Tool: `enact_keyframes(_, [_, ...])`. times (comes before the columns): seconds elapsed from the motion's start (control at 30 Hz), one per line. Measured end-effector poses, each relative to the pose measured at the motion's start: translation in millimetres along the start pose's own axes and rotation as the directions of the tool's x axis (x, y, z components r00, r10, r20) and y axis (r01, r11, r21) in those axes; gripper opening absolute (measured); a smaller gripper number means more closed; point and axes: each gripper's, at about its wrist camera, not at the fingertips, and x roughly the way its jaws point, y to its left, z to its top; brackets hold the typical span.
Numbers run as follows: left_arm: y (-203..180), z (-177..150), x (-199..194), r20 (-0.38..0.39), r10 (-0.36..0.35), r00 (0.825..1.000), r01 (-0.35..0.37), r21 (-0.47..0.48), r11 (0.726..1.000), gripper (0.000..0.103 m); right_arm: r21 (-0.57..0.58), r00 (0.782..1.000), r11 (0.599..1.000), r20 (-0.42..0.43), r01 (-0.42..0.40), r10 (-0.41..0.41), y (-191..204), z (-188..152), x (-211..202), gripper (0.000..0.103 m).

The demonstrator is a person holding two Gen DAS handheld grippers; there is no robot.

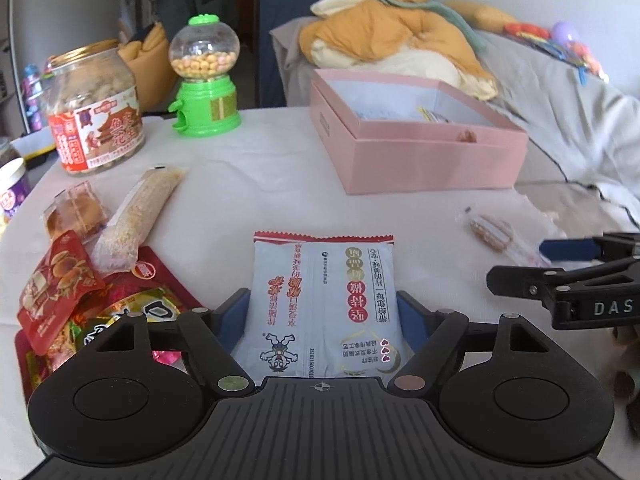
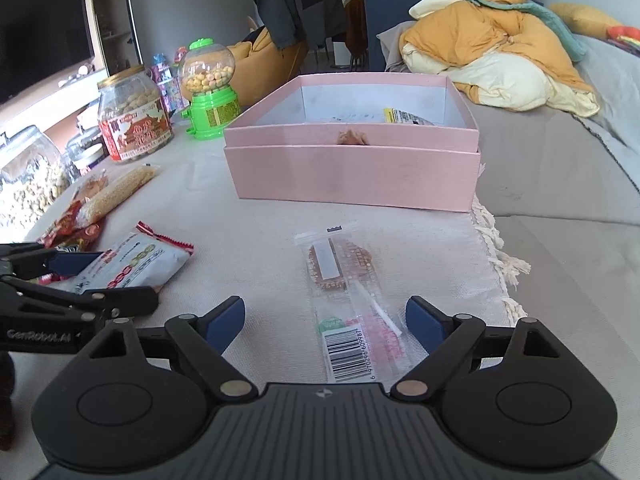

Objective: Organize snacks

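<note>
Right gripper [image 2: 325,322] is sitting spread wide around the clear plastic-wrapped brown biscuit [image 2: 340,264], lengthwise toward the pink cardboard box [image 2: 352,176]; left gripper [image 1: 323,312] is pinching the pale-blue snack packet [image 1: 323,296].

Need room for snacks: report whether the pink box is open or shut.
Open: the pink box has no lid on top, and packets show inside against its white lining.

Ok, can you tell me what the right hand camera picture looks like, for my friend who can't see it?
The right gripper is open over a clear-wrapped snack lying on the white cloth. Behind it sits an open pink box with some snacks already inside. At left, the left gripper holds a pale blue snack packet.
</note>
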Motion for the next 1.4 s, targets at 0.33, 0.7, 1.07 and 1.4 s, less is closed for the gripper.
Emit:
enact_keyframes(0.33, [-7.1,-3.6,-0.9,0.015,0.027,1.000,-0.028,0.030,0.999,0.082,0.053,0.997,0.996,0.018,0.073,-0.074,0.5,0.1,-3.2,0.050])
enact_keyframes(0.7, [-2.5,-4.7,-1.6,0.023,0.008,1.000,-0.008,0.008,1.000,0.082,0.054,1.000,0.998,-0.019,0.025,-0.024,14.7,13.5,-18.3,0.035])
enact_keyframes(1.07, [9.2,-7.0,-7.7,0.050,-0.006,0.999,0.009,-0.077,0.997,0.081,0.001,1.000,1.000,-0.001,0.021,-0.021,16.3,27.6,-39.8,0.010])
enact_keyframes(1.4, [3.0,-5.1,-5.1,0.036,0.023,0.999,-0.022,-0.039,0.999,0.081,-0.042,0.999,0.999,-0.050,0.012,-0.014,9.2,4.2,-21.2,0.052])
